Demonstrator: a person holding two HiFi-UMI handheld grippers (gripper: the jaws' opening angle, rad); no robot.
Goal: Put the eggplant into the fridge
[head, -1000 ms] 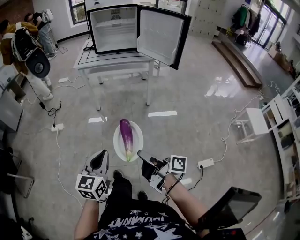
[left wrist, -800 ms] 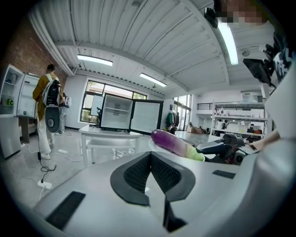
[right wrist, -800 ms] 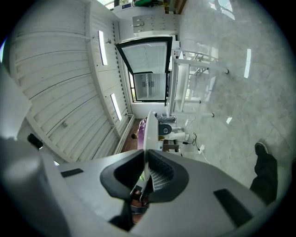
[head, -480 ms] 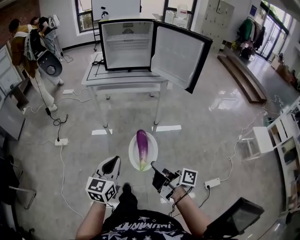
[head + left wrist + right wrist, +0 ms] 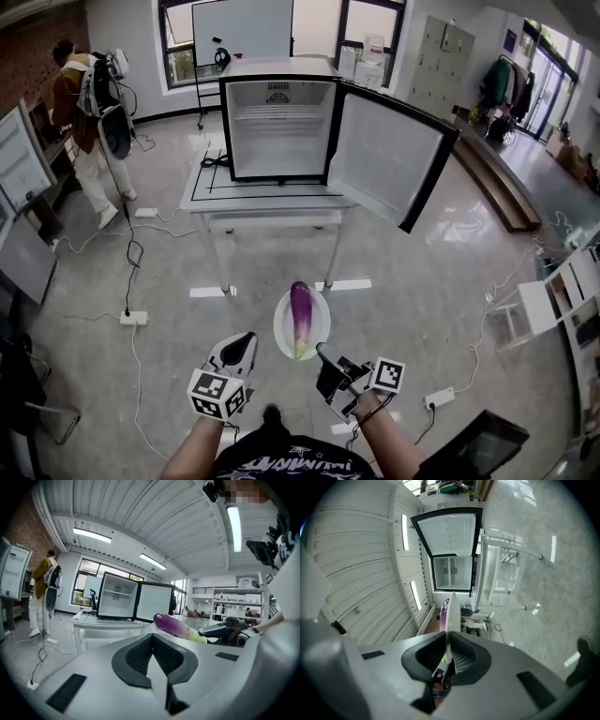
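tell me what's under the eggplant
A white plate lies under the eggplant, and the right gripper is clamped on the plate's rim. The eggplant covers the plate's middle, so that part cannot be seen.

The eggplant [image 5: 300, 317] is seen as a long, glossy purple fruit that pales to green at the end nearest the person. It is laid lengthwise on a white plate [image 5: 284, 333], its purple tip pointed toward the fridge [image 5: 279, 141]. The plate is clamped at its near rim by the right gripper [image 5: 323, 354] and is carried level above the floor. The fridge is a small unit with a black frame and a white interior, set upright on a white table [image 5: 272, 199]. Its door [image 5: 389, 159] is swung wide open to the right, and a wire shelf is shown inside. The eggplant is kept well apart from the fridge, in front of the table.
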